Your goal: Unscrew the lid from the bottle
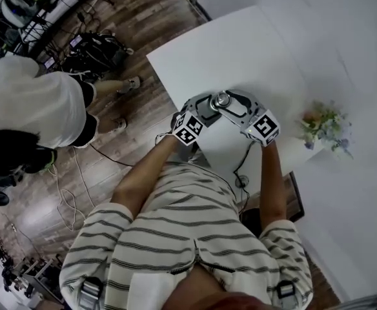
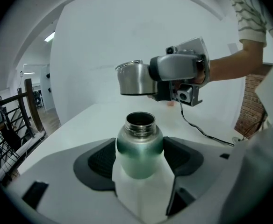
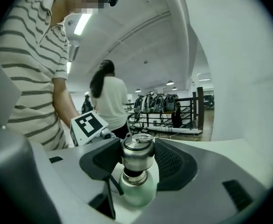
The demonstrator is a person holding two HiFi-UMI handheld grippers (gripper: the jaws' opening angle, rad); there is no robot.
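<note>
left gripper [image 2: 141,160] jaws clamped on bottle [image 2: 140,141] body, steadying it; right gripper [image 3: 137,161] jaws grasping lid [image 3: 137,151], held clear above the open neck; unscrewing judged complete

Lab-type rm — equip. racks [image 3: 167,104]; floor cables [image 1: 66,199]; white table [image 1: 240,50].

In the left gripper view the bottle [image 2: 139,148] loses its base at six o'clock. In the head view the lid [image 1: 222,99] hides it. A bystander [image 1: 27,105] at nine o'clock is cut off by the edge, and the flowers [image 1: 324,126] at three o'clock are blurred.
</note>
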